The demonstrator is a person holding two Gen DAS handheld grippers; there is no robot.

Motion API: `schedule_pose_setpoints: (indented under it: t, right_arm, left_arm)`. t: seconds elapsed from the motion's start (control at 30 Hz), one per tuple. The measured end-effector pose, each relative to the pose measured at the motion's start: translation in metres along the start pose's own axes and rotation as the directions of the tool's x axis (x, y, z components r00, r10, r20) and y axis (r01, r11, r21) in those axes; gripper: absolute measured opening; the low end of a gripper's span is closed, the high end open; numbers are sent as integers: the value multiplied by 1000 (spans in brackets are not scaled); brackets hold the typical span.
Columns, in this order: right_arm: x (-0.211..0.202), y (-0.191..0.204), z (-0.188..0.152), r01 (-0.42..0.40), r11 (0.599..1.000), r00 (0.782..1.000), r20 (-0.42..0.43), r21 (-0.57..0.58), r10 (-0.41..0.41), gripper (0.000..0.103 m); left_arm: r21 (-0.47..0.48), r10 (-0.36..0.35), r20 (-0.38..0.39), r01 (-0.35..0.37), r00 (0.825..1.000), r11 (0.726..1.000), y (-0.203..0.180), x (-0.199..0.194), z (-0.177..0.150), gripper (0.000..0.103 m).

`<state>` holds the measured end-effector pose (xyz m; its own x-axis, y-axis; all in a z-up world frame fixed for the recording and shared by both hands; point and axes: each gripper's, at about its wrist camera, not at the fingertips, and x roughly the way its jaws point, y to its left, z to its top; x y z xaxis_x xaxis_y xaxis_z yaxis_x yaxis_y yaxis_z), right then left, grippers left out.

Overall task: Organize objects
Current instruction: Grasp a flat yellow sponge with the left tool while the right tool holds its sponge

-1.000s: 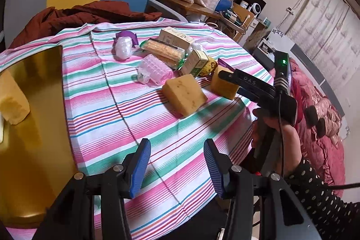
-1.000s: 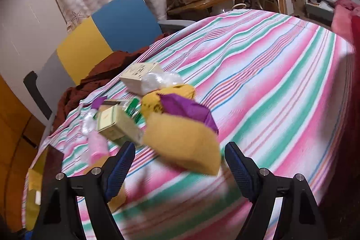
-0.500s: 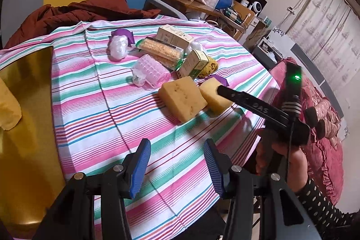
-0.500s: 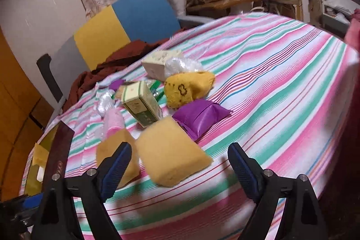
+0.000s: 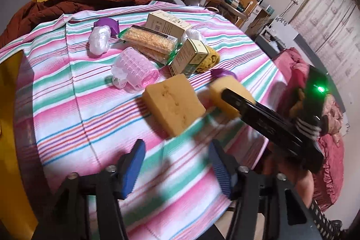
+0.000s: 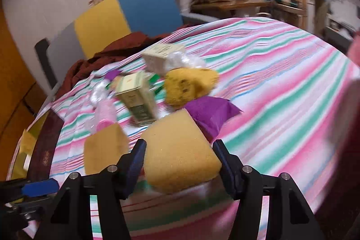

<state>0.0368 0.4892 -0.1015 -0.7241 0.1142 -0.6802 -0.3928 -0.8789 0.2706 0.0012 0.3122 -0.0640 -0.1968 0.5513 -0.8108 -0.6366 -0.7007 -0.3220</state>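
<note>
A yellow block sponge point(image 6: 180, 154) lies near the table's front edge on the striped cloth point(image 6: 281, 87). My right gripper point(image 6: 178, 150) straddles it, jaws closing, with both blue pads against its sides. In the left wrist view one of its fingers point(image 5: 247, 107) crosses that sponge point(image 5: 227, 89). A second block sponge point(image 5: 174, 105) lies just left of it. My left gripper point(image 5: 175, 150) hovers in front of this one, jaws opening, nothing between them.
Behind the sponges lie a purple pouch point(image 6: 209, 111), a round yellow sponge point(image 6: 191, 84), a green-gold box point(image 5: 191, 55), a pink curler pack point(image 5: 132, 69), a cracker packet point(image 5: 148, 39) and a cream box point(image 5: 166, 21). A golden tray point(image 5: 13, 105) sits at the left.
The right gripper's jaws have narrowed from wide apart onto the block sponge. The left gripper has moved in toward the sponges and its jaws have spread wider.
</note>
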Motion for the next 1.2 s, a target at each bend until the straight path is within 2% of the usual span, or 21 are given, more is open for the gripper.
schedule_pose_setpoints:
  t: [0.07, 0.17, 0.4, 0.57, 0.63, 0.73, 0.83, 1.2]
  right_arm:
    - [0, -9, -3, 11, 1000, 1000, -14, 26, -11, 61]
    - [-1, -22, -9, -26, 996, 1000, -9, 86, 26, 61]
    - [2, -18, -10, -22, 996, 1000, 3, 89, 22, 61]
    - [4, -16, -11, -25, 996, 1000, 10, 84, 24, 62]
    - [4, -15, -12, -21, 997, 1000, 12, 80, 21, 62]
    - [4, -14, -12, -19, 997, 1000, 13, 74, 18, 62]
    - [5, -13, -11, -12, 998, 1000, 7, 67, 12, 62]
    - [-9, 5, -14, -35, 996, 999, -8, 81, 36, 60]
  left_arm:
    - [1, 5, -17, -5, 1000, 1000, -5, 11, 8, 63]
    - [4, 19, -35, -19, 999, 1000, -11, 25, 20, 63]
    - [-7, 80, -61, -81, 995, 997, -16, 54, 40, 69]
    - [4, 97, -80, -97, 992, 995, -12, 67, 39, 70]
    - [2, 75, -59, -75, 995, 997, -8, 65, 37, 70]
    - [1, 75, -45, -75, 996, 997, -5, 61, 34, 63]
    - [10, 66, -38, -66, 997, 998, -1, 56, 28, 60]
    - [14, 3, -2, -3, 1000, 1000, 12, 29, 4, 56]
